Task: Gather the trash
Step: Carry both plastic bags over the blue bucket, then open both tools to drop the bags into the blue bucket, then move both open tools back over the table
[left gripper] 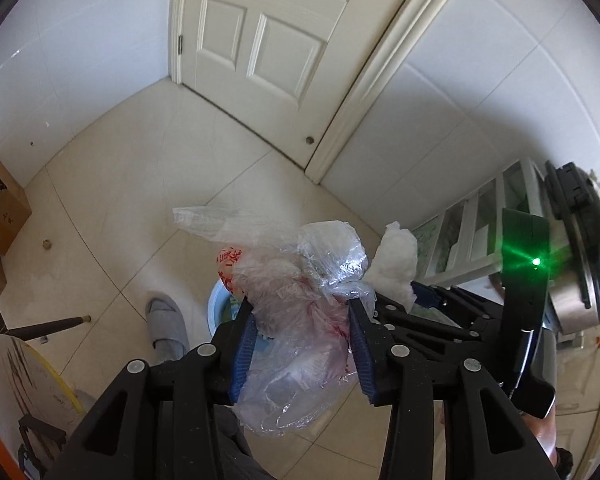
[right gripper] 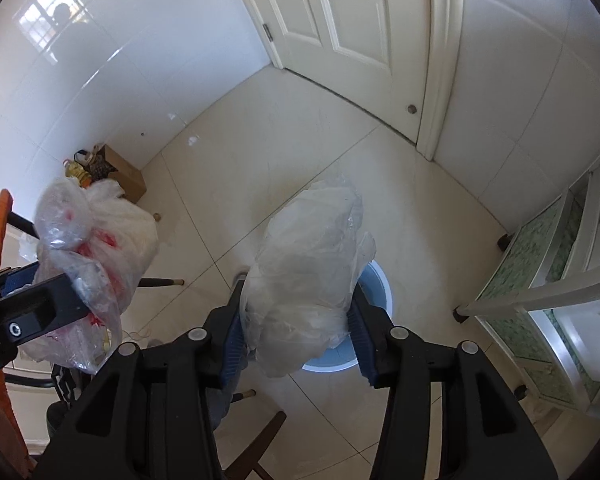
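My left gripper (left gripper: pixel 300 312) is shut on a crumpled clear plastic bag with red print (left gripper: pixel 300 292), held in the air above a light blue bin (left gripper: pixel 216 312) on the floor. My right gripper (right gripper: pixel 296 300) is shut on a whitish clear plastic bag (right gripper: pixel 308 264), also held over the blue bin (right gripper: pixel 376 284). The left gripper and its bag (right gripper: pixel 84 248) show at the left of the right wrist view. The right gripper's bag shows as a white wad (left gripper: pixel 396 264) in the left wrist view. The bin's inside is hidden.
A white panelled door (left gripper: pixel 260 40) and tiled walls stand ahead. A cardboard box (right gripper: pixel 124 176) sits in the far left corner. A white shelf unit (right gripper: pixel 560 280) stands at the right. A grey slipper (left gripper: pixel 168 324) and dark chair legs (left gripper: pixel 52 324) are on the beige tile floor.
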### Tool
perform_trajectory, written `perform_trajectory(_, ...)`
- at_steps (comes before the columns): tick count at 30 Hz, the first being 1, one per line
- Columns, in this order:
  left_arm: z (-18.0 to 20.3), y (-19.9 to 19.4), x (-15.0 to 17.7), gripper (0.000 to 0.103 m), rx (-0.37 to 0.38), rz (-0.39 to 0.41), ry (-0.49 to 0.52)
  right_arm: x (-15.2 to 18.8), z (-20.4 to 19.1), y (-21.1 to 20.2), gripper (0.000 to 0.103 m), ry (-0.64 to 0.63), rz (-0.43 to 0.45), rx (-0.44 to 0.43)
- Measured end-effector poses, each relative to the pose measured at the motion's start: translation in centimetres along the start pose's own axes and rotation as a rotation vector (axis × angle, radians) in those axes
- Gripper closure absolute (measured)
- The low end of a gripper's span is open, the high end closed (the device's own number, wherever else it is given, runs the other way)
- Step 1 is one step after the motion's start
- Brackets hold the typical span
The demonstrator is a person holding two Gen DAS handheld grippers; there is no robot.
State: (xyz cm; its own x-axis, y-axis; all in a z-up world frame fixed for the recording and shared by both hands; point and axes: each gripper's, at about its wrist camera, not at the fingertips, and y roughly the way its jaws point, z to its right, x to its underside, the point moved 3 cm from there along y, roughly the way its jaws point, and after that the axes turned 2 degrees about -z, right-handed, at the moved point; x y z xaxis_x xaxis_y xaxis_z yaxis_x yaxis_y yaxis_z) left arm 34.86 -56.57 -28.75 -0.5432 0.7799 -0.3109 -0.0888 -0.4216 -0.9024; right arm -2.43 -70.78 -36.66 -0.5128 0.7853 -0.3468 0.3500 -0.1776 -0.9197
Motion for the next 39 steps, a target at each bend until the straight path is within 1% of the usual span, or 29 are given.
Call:
perform_trajectory(1,0.1,0.6,-0.6,0.057,-0.001,-0.012,-0.003,0.0,0.2,0.3,0.048,0.005,-0.005,0.003)
perform_trajectory(2,0.1,1.6,-2.3,0.055,-0.006,-0.021,-0.003,0.1,0.5,0.6,0.041,0.011,-0.006,0.008)
perform_trajectory(3,0.0,2.1,-3.2,0.05,-0.009,-0.027,-0.003,0.1,0.7,0.8,0.036,0.018,-0.007,0.01)
perform_trajectory(5,-0.1,2.5,-4.0,0.043,-0.015,-0.027,-0.004,0.1,1.0,1.0,0.018,0.032,-0.008,0.007)
perform_trajectory(6,0.1,2.5,-4.1,0.038,-0.018,-0.027,-0.003,0.1,1.2,1.1,0.013,0.038,-0.01,0.012)
perform_trajectory(7,-0.4,3.1,-4.7,0.035,-0.022,-0.025,-0.005,0.2,1.4,1.3,0.005,0.043,-0.011,0.018)
perform_trajectory(9,-0.6,2.9,-4.7,0.033,-0.037,-0.021,-0.012,0.3,1.5,1.4,0.002,0.047,-0.014,0.023)
perform_trajectory(10,-0.8,2.8,-4.7,0.032,-0.044,-0.018,-0.016,0.5,1.9,1.3,0.0,0.061,-0.017,0.04)
perform_trajectory(12,-1.0,2.1,-4.3,0.03,-0.066,-0.002,-0.02,0.6,2.1,1.0,0.0,0.074,-0.011,0.053)
perform_trajectory(13,-0.8,1.6,-4.2,0.026,-0.083,0.011,-0.018,0.8,2.2,0.7,0.0,0.084,-0.006,0.06)
perform_trajectory(17,-0.1,-1.6,-2.3,0.018,-0.152,0.1,-0.004,1.0,2.5,-0.7,0.0,0.119,0.026,0.065)
perform_trajectory(18,0.2,-2.5,-1.9,0.015,-0.163,0.123,-0.005,1.1,2.2,-1.3,0.0,0.12,0.035,0.062)
perform_trajectory(22,1.4,-5.6,0.0,0.013,-0.183,0.19,-0.015,0.8,0.6,-3.6,0.0,0.096,0.07,0.065)
perform_trajectory(25,2.2,-8.4,1.4,0.009,-0.2,0.247,-0.029,0.5,-1.5,-6.3,0.0,0.069,0.12,0.051)
perform_trajectory(28,2.6,-11.8,3.7,0.008,-0.202,0.303,-0.034,0.4,-3.9,-9.4,0.0,0.045,0.178,0.036)
perform_trajectory(31,2.7,-16.3,7.2,0.006,-0.21,0.385,-0.047,0.3,-5.6,-11.3,0.0,0.025,0.217,0.028)
perform_trajectory(33,2.6,-18.8,9.1,0.004,-0.229,0.434,-0.063,0.2,-8.8,-14.8,0.0,-0.021,0.287,0.001)
perform_trajectory(38,1.3,-25.6,14.6,0.001,-0.272,0.544,-0.127,0.7,-14.8,-19.9,0.0,-0.119,0.391,-0.054)
perform_trajectory(39,1.2,-26.6,15.6,0.001,-0.276,0.561,-0.142,0.7,-14.8,-19.9,0.0,-0.119,0.391,-0.054)
